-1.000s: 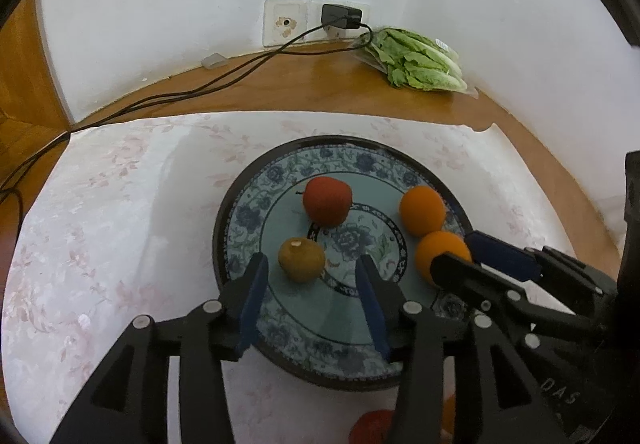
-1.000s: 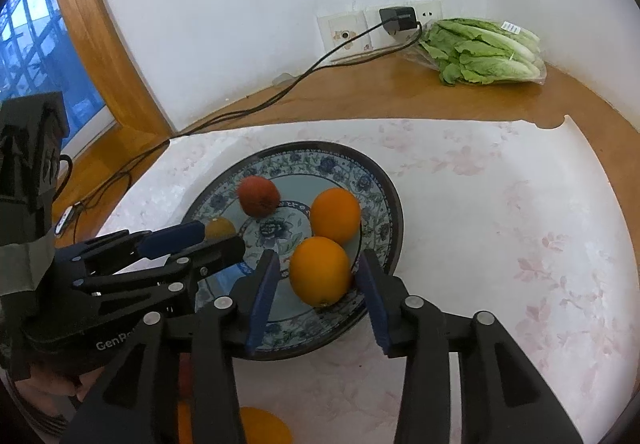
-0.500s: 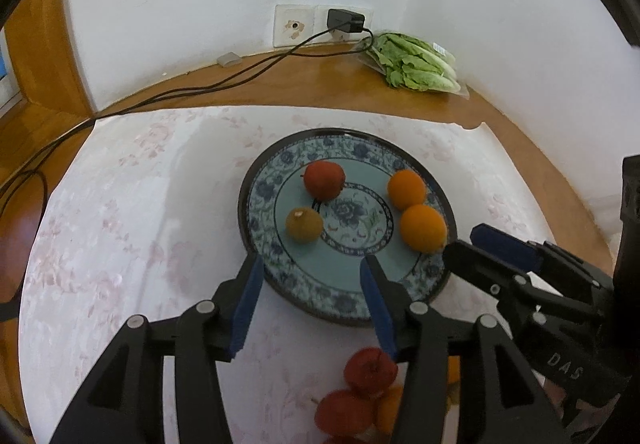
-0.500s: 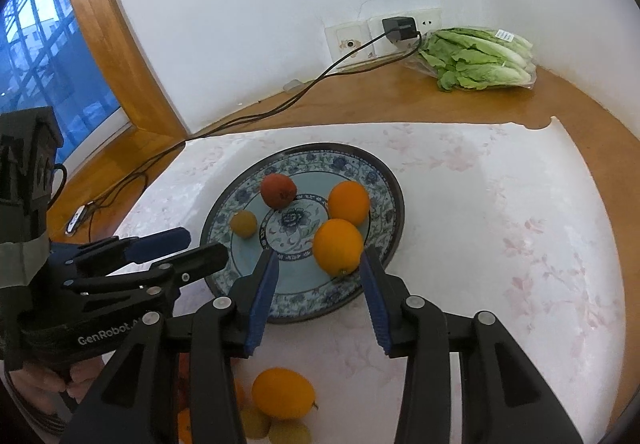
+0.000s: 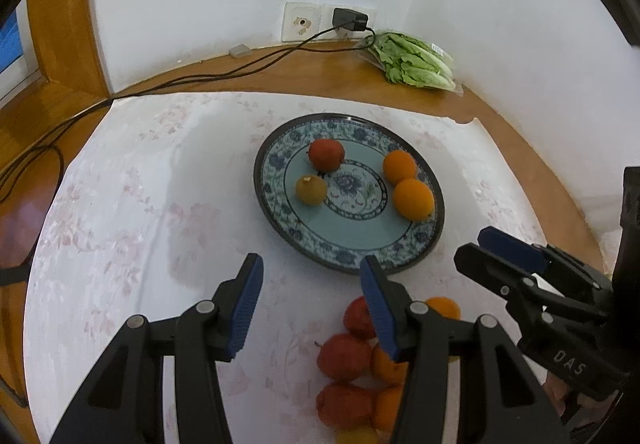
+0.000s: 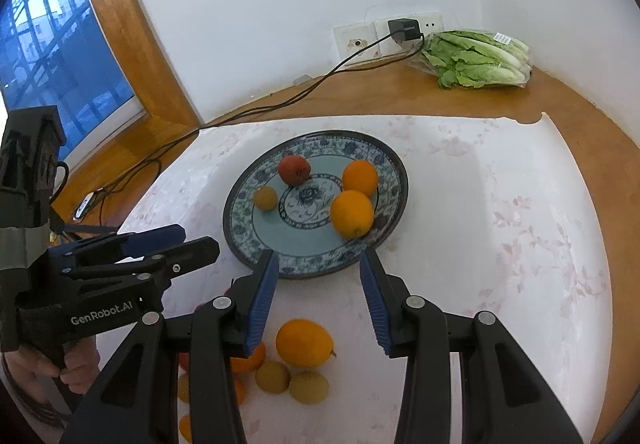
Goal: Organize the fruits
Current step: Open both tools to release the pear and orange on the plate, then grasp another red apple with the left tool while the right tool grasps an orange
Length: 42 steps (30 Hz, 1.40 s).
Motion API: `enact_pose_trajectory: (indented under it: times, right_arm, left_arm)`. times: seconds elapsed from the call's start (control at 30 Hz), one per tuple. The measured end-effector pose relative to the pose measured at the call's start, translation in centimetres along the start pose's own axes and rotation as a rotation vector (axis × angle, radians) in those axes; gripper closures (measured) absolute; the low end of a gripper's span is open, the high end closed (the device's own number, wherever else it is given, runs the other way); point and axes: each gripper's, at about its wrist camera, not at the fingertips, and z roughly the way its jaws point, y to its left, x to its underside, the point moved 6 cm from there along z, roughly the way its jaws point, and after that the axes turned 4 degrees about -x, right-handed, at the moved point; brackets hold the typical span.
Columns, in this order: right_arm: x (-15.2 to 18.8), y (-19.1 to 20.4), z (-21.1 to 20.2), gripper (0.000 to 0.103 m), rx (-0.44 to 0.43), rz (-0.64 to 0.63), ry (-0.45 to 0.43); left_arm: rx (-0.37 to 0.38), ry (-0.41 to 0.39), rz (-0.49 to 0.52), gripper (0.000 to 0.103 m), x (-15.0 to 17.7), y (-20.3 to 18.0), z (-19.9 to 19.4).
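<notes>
left gripper [image 5: 310, 286]: we see it wide open, empty
right gripper [image 6: 316, 284]: wide open, empty
plate [image 5: 276, 199]: round glazed, holds four smooth fruits
loose fruits [image 5: 344, 352]: piled on floral-cloth surface [image 5: 120, 203]

Plate [image 5: 347, 260]: pale blue centre, blue-and-white floral border, dark rim. On it: one red fruit [image 5: 326, 154], one yellow-brown fruit [image 5: 311, 189], two oranges [image 5: 413, 199]. Cloth [image 5: 132, 203]: white, faint pink floral print. Loose pile [image 6: 305, 342]: orange, red and yellow fruit. Both grippers: black bodies, blue pads [image 5: 245, 304]. Table [image 5: 280, 71]: warm brown wood. Wall: white. Lettuce [image 6: 476, 59]: green. Cable [image 5: 224, 73]: black
</notes>
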Motion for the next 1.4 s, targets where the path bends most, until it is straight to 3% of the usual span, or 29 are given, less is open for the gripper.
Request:
enact_pose_trajectory:
  times: [0.9,1.4]
  right_arm:
    - [5.0,1.2,-0.8,0.059,0.001,-0.011,0.074]
    - [5.4,0.8,0.3,0.059,0.0,-0.01,0.084]
  left_arm:
    - [0.016,0.039,-0.04,0.05,4.2,1.1,-1.6]
    - [0.038,0.055,-0.026,0.049,5.3,0.5,-0.9]
